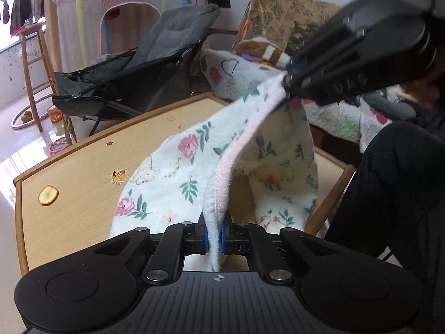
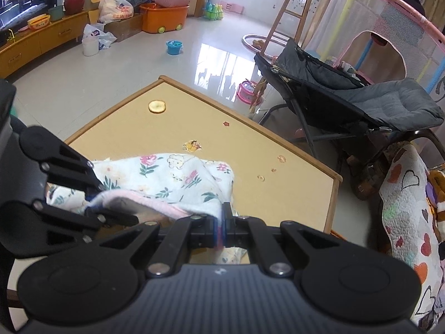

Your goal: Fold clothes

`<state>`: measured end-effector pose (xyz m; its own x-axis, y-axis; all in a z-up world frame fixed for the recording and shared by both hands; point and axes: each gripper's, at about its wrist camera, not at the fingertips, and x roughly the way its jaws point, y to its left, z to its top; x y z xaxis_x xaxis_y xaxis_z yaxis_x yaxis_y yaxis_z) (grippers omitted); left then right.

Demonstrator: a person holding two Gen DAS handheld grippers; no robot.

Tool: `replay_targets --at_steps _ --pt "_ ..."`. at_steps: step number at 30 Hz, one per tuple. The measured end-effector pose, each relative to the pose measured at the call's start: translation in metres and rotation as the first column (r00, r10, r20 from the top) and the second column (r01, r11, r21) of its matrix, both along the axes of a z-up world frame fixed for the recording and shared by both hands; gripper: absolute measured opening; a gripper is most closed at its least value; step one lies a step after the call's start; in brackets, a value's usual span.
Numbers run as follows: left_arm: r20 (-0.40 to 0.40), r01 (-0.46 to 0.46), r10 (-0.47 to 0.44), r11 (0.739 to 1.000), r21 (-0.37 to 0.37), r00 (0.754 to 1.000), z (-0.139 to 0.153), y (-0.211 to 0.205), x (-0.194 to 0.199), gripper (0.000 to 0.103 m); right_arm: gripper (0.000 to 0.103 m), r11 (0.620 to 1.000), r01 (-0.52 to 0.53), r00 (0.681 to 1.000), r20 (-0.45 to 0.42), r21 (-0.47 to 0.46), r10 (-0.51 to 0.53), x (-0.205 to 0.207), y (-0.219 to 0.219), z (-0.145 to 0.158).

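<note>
The white fleecy garment with a pink-and-green floral print and pink-trimmed edge [image 1: 178, 172] is half lifted off the low wooden table with light top and darker rim [image 1: 69, 194]; most of it sags onto the table's near side while the pink hem is stretched in the air between the two tools. The left gripper [image 1: 214, 235] has its blue pads pinched narrow on a bunched fold of the hem, cloth visibly squeezed between them. The right gripper [image 2: 221, 229] is likewise clamped tight on the same trimmed edge further along, seen from the left wrist view as the black tool up at the top right biting the hem. Fabric looks soft, thick-piled, light, floppy, no stiffness at all, so it drapes and folds under its own weight; not fragile. Pile likely gives decent friction, so slipping seems a small risk, though a thin pinch on a bulky hem could creep out under a tug. Best hold, in my judgement, is on the pink trim near the corners, where the edge is doubled and firmest; gripping mid-panel would just bunch it. Round yellow disc [image 1: 48, 194] and small stickers [image 1: 118, 176] lie on the table clear of the cloth
</note>
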<state>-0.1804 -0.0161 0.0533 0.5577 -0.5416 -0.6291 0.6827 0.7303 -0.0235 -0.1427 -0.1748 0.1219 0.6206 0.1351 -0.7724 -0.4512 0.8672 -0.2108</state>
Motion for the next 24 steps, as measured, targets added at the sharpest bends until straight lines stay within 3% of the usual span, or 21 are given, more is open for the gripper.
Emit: replay_targets --at_steps 6,14,24 --pt "-0.007 0.021 -0.021 0.998 -0.060 1.000 0.012 0.011 -0.001 0.007 0.003 1.000 -0.024 1.000 -0.003 -0.010 0.024 -0.005 -0.004 0.003" --pt "0.060 0.041 -0.039 0.999 -0.034 0.997 0.035 0.012 -0.010 0.007 0.003 0.999 -0.051 0.999 0.018 -0.010 0.052 -0.012 -0.007 0.015" --pt "0.220 0.029 -0.052 0.994 0.106 0.974 0.061 -0.009 -0.031 0.004 0.003 0.997 -0.078 0.996 0.045 0.000 0.078 -0.027 -0.013 0.028"
